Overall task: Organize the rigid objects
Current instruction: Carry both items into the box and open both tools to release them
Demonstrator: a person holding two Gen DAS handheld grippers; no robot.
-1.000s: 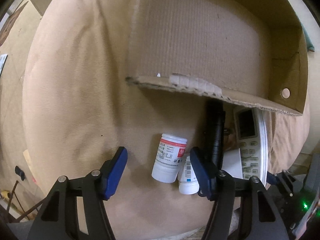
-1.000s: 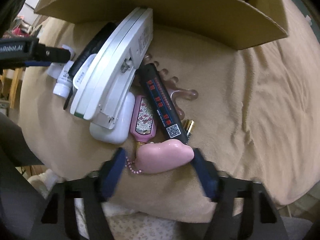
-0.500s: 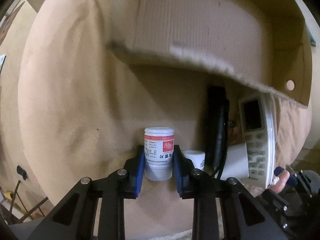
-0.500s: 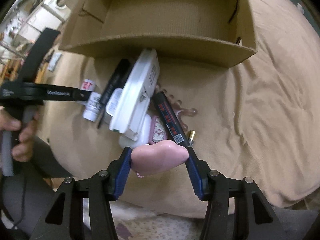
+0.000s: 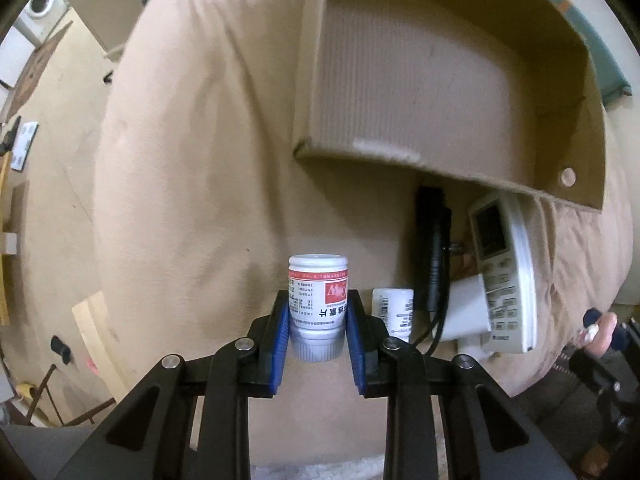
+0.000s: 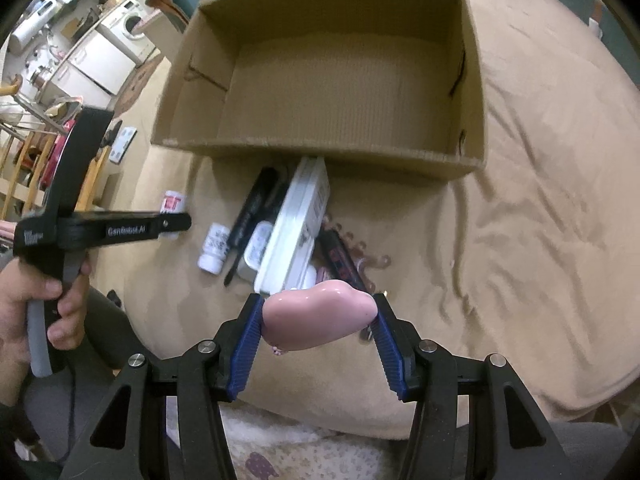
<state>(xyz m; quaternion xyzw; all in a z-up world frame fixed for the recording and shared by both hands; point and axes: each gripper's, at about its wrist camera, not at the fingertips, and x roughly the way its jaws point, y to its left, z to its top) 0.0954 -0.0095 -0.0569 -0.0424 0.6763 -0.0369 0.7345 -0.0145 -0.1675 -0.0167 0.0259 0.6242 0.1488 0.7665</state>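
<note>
The left tool (image 5: 318, 316) is clenched on a white bottle (image 5: 318, 300) with a red label, held clear of the beige blanket (image 5: 192, 184). The right tool (image 6: 318, 320) grips a pink lump (image 6: 320, 314) (glossy, rounded) in front of the open box (image 6: 320, 148). A remote (image 6: 296, 232), a small bottle (image 6: 214, 248) and a black pen (image 6: 250, 212) lie beside the box.

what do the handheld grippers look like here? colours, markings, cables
Both the left gripper and the right gripper have black angular linkage arms with silver pivot bolts and ribbed blue pads. The left one carries white "GenRobot.AI" lettering, a grey handle and a black cable.
</note>
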